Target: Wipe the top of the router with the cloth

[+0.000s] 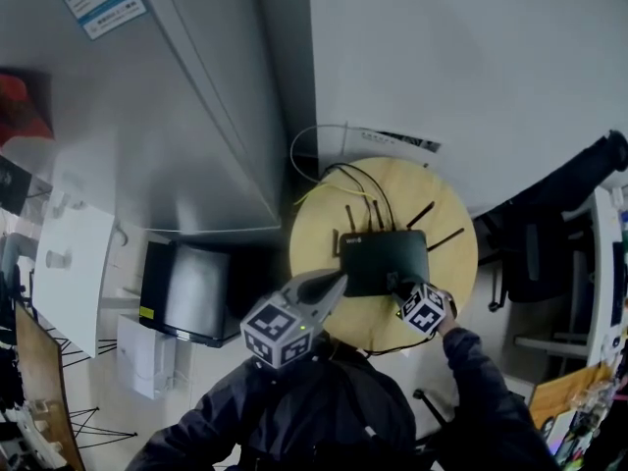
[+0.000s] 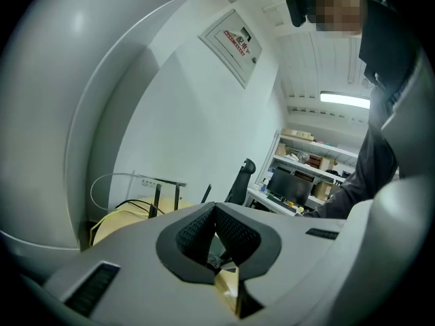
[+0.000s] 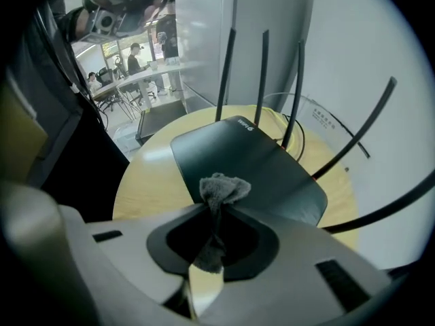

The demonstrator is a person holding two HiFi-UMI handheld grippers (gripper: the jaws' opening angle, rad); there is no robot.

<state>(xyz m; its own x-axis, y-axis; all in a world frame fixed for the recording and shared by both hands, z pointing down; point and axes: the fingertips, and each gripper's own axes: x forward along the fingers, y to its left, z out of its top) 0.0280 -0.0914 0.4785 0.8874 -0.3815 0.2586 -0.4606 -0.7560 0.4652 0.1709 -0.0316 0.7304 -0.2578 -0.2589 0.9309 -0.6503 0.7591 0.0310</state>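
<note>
A black router (image 1: 385,261) with several upright antennas lies on a round pale wooden table (image 1: 324,226). In the right gripper view its dark top (image 3: 251,168) fills the middle. My right gripper (image 3: 219,202) is shut on a small grey cloth (image 3: 223,187), whose bunched end sticks out just above the router's near edge. In the head view the right gripper (image 1: 404,292) sits at the router's front right corner. My left gripper (image 1: 339,281) is shut with nothing between its jaws, at the router's front left edge; its jaws (image 2: 215,212) point over the table toward the wall.
Cables (image 1: 365,180) run from the router's back over the table to the white wall. A black monitor box (image 1: 186,290) stands on the floor at the left. An office chair (image 2: 239,180) and shelves (image 2: 306,175) lie beyond the table.
</note>
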